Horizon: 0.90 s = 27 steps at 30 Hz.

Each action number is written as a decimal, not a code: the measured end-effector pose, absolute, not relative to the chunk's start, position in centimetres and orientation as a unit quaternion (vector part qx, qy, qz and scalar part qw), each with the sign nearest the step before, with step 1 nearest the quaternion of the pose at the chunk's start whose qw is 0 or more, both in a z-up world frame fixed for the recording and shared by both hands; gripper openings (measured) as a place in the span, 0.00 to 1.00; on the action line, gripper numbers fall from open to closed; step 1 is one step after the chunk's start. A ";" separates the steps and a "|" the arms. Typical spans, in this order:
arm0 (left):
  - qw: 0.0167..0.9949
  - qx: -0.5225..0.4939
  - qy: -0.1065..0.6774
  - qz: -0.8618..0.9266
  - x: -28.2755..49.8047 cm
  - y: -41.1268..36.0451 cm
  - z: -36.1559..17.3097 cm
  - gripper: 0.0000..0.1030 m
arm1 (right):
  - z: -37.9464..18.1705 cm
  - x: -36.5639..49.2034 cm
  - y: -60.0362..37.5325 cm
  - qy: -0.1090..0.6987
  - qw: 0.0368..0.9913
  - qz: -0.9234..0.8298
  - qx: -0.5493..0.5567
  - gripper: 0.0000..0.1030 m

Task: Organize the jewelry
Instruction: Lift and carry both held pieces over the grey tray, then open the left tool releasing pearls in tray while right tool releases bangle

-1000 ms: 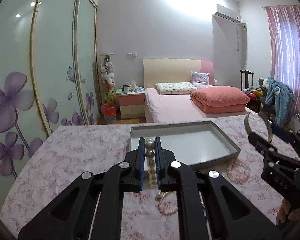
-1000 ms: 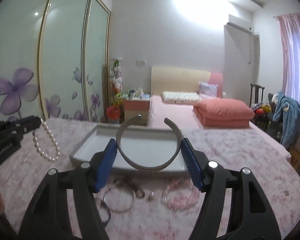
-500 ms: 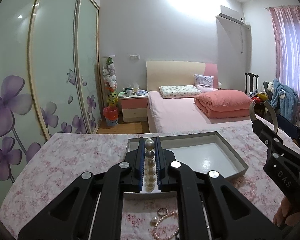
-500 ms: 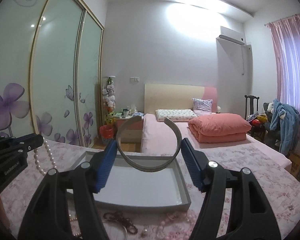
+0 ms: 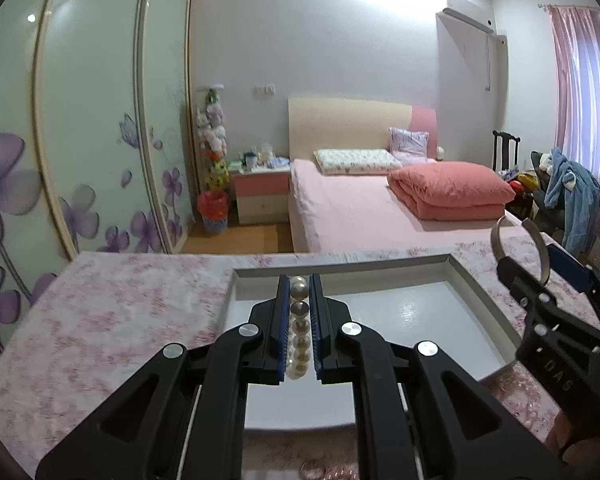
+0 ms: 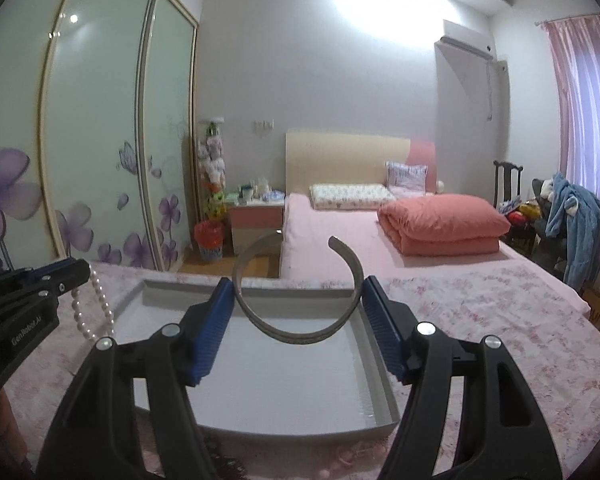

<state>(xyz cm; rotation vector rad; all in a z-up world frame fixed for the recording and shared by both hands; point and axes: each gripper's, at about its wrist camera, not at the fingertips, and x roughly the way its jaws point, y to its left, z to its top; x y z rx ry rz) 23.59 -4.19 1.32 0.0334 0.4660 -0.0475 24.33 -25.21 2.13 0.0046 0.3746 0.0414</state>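
A white pearl strand (image 5: 299, 320) is pinched between the blue pads of my left gripper (image 5: 299, 284), which is shut on it over the near left part of the grey tray (image 5: 476, 288). In the right wrist view the pearl strand (image 6: 96, 308) hangs in a loop below the left gripper (image 6: 76, 274) at the tray's left rim. My right gripper (image 6: 298, 292) is shut on an open silver cuff bangle (image 6: 296, 316), held upright over the tray (image 6: 376, 360). The left wrist view shows the bangle (image 5: 518, 248) and right gripper (image 5: 540, 280) at the tray's right side.
The tray sits on a table with a pink floral cloth (image 5: 112, 308). Pink bead jewelry (image 5: 528, 396) lies on the cloth near the tray's front right corner. Beyond the table edge stand a bed (image 6: 340, 220), a nightstand (image 6: 256, 224) and sliding wardrobe doors (image 6: 100, 140).
Both grippers have moved forward with their loads, from over the loose jewelry on the cloth to above the tray. The loose pieces have slipped out of sight below.
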 end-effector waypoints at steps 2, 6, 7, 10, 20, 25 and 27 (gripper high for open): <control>0.969 0.016 0.244 -0.027 24.8 -4.3 0.3 0.10 | 1.1 25.9 -25.2 0.212 0.977 0.026 0.005 0.62; 0.964 0.016 0.265 -0.032 26.3 -4.7 -1.4 0.10 | -0.9 28.0 -24.9 0.261 0.964 0.041 0.006 0.62; 0.962 0.018 0.271 -0.033 26.6 -4.8 -1.9 0.10 | -1.4 28.5 -24.7 0.274 0.961 0.045 0.005 0.62; 0.957 0.020 0.288 -0.033 27.4 -5.2 -3.1 0.10 | -2.7 29.5 -24.3 0.310 0.949 0.052 -0.001 0.62; 0.948 -0.006 0.316 -0.029 28.0 -3.4 -3.5 0.13 | -3.4 29.8 -24.7 0.337 0.940 0.049 0.015 0.67; 0.957 -0.023 0.289 -0.004 26.6 -0.9 -1.4 0.26 | -0.9 28.0 -26.4 0.305 0.951 0.038 0.039 0.67; 0.960 -0.025 0.278 0.006 25.9 0.0 -0.7 0.30 | -0.1 27.3 -26.9 0.296 0.954 0.034 0.040 0.67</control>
